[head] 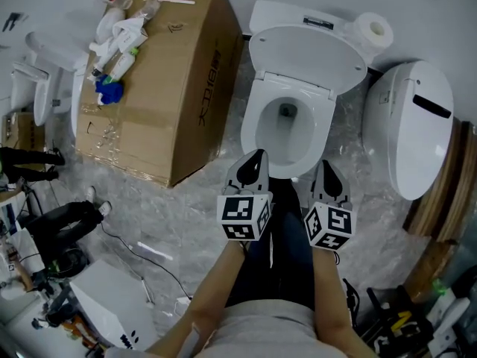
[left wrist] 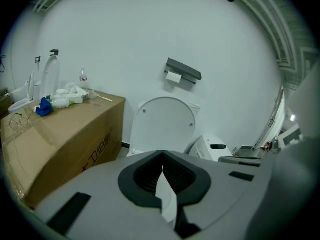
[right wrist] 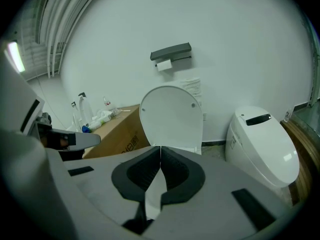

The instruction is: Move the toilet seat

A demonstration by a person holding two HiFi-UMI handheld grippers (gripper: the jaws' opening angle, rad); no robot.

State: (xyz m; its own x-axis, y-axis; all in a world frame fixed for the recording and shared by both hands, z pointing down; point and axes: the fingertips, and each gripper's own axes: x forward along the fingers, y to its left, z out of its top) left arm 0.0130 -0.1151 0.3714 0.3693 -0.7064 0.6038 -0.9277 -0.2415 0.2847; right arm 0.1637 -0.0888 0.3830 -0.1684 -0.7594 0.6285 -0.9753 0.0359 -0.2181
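- the left tongs (head: pixel 257 156) and the right tongs (head: pixel 326 164) are held side by side and angled downward, just short of the toilet's front edge. the jaws of each are seen pressed together, with nothing caught between them.
- no contact with the toilet is made by either; a strip of floor (head: pixel 186 222) and the person's legs are seen beneath them.
- the toilet seat (head: pixel 252 129) is judged to lie flat round the bowl, though it cannot be settled whether that white ring is the seat or the bare rim.
- the lid (head: pixel 307 51) is stood upright against the tank.
- the task is judged barely begun: the seat is untouched, and the reach, the catch on its edge and the swing are all left.
- a cardboard box (head: pixel 171 73) and a second toilet (head: pixel 414 125) are set to either side, uninvolved.
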